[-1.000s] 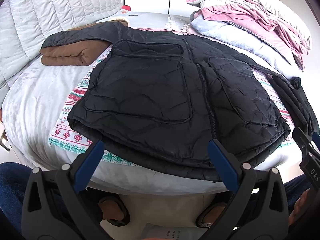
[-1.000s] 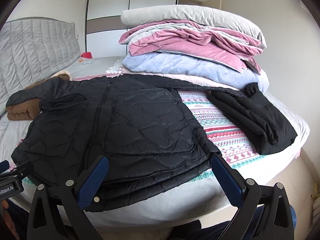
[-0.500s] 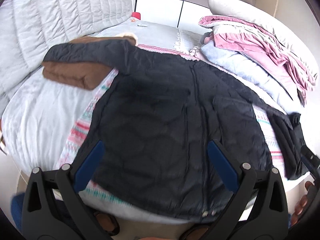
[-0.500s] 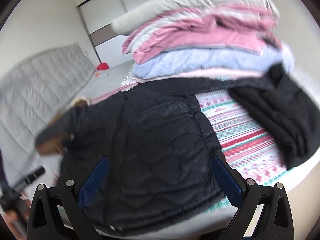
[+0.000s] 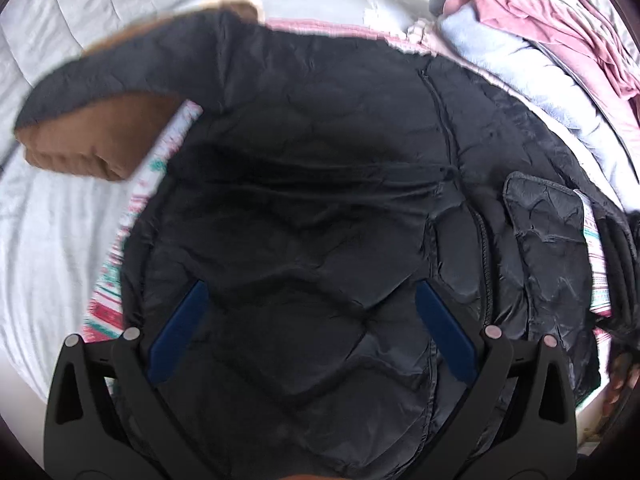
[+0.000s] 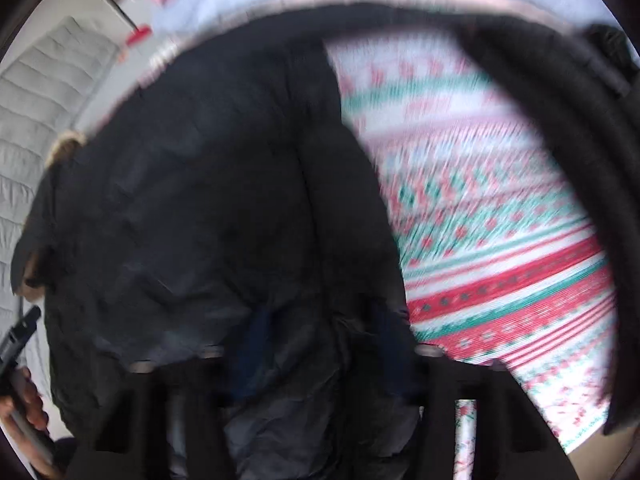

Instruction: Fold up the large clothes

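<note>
A black quilted jacket (image 5: 320, 208) lies spread flat on the bed (image 5: 52, 240), over a red, green and white patterned blanket (image 6: 500, 208). One sleeve drapes across a folded brown garment (image 5: 92, 140) at the left. At the right, a pile of pink and pale blue bedding (image 5: 540, 40) sits beyond the jacket, and a folded black garment (image 6: 580, 140) lies on the blanket. The left tool (image 5: 308, 328) hovers low over the jacket's lower half, released, its 2 blue pads (image 5: 178, 332) wide apart. The right tool (image 6: 316, 360) is pressed into the jacket's hem; blur hides its state, so I cannot tell.
</note>
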A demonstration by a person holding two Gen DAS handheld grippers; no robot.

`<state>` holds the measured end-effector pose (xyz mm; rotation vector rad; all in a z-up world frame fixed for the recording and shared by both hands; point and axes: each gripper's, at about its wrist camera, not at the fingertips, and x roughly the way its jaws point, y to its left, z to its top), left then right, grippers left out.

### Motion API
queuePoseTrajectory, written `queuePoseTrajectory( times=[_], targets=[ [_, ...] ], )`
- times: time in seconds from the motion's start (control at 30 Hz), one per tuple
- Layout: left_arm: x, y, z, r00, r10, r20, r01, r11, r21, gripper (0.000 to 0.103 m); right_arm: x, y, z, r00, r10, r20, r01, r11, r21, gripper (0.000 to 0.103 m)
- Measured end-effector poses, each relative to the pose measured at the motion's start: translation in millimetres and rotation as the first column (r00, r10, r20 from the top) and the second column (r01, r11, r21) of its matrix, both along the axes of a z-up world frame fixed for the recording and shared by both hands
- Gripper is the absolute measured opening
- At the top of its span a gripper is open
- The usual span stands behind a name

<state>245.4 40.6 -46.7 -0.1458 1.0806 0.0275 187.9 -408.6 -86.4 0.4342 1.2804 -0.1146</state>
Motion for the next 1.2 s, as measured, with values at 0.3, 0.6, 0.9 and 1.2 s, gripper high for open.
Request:
queuePoseTrajectory(
  times=[0.3,0.6,0.9,1.2],
  targets=[
    [21,10,9,1.000,-0.004,-0.012,0.003,0.998,-0.055,0.103,-34,-27,23,0.992,-0.078,0.100,0.073,0.996,0.051,0.013],
    [58,17,19,0.999,0.043,0.022,-0.040,0.988,-0.147,0.103,-29,-146,80,0.818,-0.443,0.368,0.350,0.890,0.293,0.074],
    [76,32,1,0.995,0.094,-0.022,-0.097,0.973,-0.207,0.103,19,-245,24,0.708,-0.663,0.242,0.534,0.727,0.432,0.074],
    [83,40,-10,0.994,0.089,-0.057,-0.097,0.980,-0.176,0.103,47,-239,47,0.659,-0.653,0.374,0.591,0.757,0.279,0.005]
  ],
)
